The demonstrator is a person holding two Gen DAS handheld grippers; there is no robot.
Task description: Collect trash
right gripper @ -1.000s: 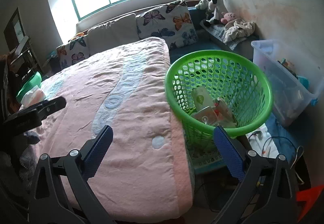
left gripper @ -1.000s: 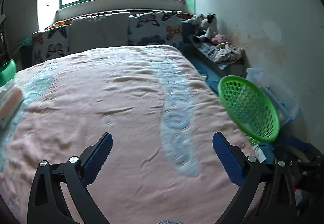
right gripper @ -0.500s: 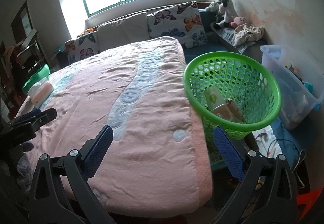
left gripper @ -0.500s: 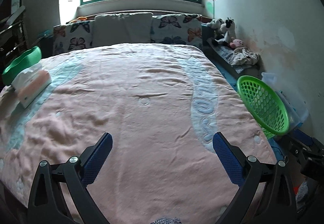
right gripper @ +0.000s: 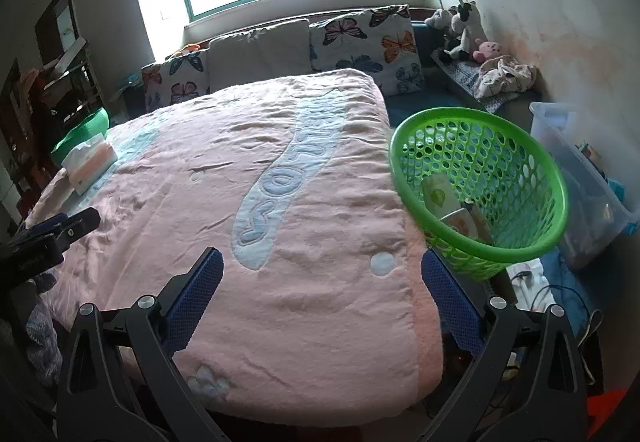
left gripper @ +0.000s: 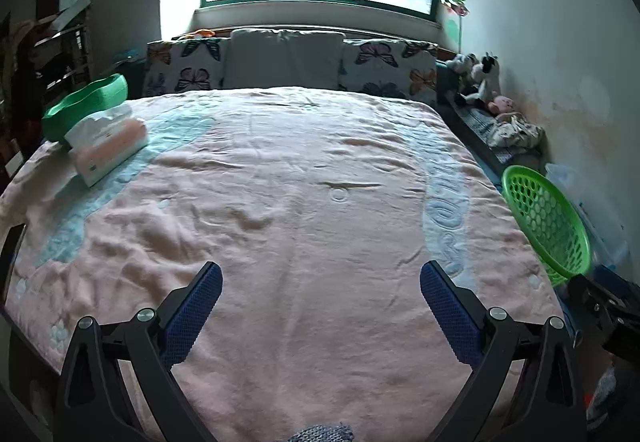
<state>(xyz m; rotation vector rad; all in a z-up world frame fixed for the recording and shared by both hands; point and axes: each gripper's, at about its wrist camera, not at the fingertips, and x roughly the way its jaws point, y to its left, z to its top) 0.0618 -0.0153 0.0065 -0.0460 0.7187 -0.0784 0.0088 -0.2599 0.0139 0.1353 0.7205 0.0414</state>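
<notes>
Green basket (right gripper: 480, 182), right of frame, sits just beside the bed's edge; mesh walls, a few cartons or packets (right gripper: 456, 208) inside, labels too small to read. Your left gripper (left gripper: 320, 302) and right gripper (right gripper: 320, 290) both hang above the pink blanket (left gripper: 300, 182), fingers spread apart and empty. Tissue pack (left gripper: 106, 144) and green bowl (left gripper: 86, 104) at upper left. Clear bin (right gripper: 580, 178) sits behind the basket.

Raised "HELLO"-like lettering on the pink blanket (right gripper: 288, 178), barely legible.
</notes>
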